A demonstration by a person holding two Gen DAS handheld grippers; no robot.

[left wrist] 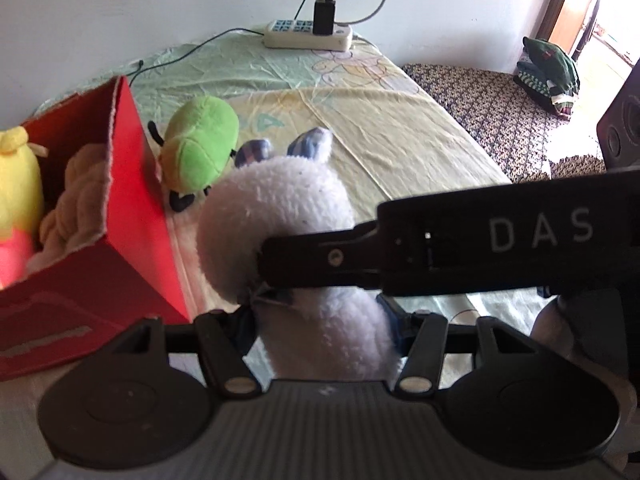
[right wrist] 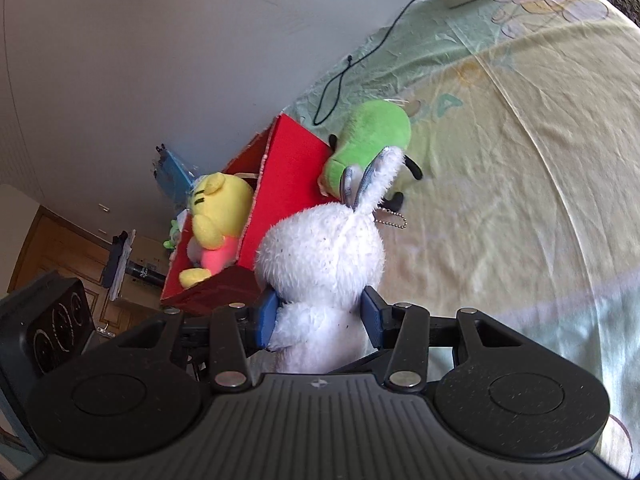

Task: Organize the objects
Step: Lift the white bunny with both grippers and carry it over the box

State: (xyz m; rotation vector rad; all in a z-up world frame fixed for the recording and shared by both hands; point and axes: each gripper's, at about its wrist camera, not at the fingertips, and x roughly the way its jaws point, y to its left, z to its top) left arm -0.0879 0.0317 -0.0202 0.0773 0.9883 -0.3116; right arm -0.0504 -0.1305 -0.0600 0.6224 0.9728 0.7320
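A white plush rabbit [left wrist: 280,208] with blue-lined ears is held upright above the bed, next to the red box [left wrist: 132,200]. My right gripper [right wrist: 320,314] is shut on the rabbit [right wrist: 320,248] below its head; its black finger [left wrist: 320,258] reaches in from the right in the left wrist view. My left gripper [left wrist: 320,320] stands open, wider than the toy, with the rabbit's lower body between its fingers. The red box [right wrist: 288,168] holds a yellow plush [right wrist: 220,208] and a beige plush [left wrist: 76,200]. A green plush [left wrist: 200,140] lies against the box's far side.
A yellow-green bedsheet [left wrist: 380,128] covers the bed. A white power strip [left wrist: 308,34] with a black charger and a cable [left wrist: 180,52] lies by the far wall. A patterned mat [left wrist: 480,100] and folded clothes [left wrist: 548,72] are at the right, with a black speaker [left wrist: 620,132].
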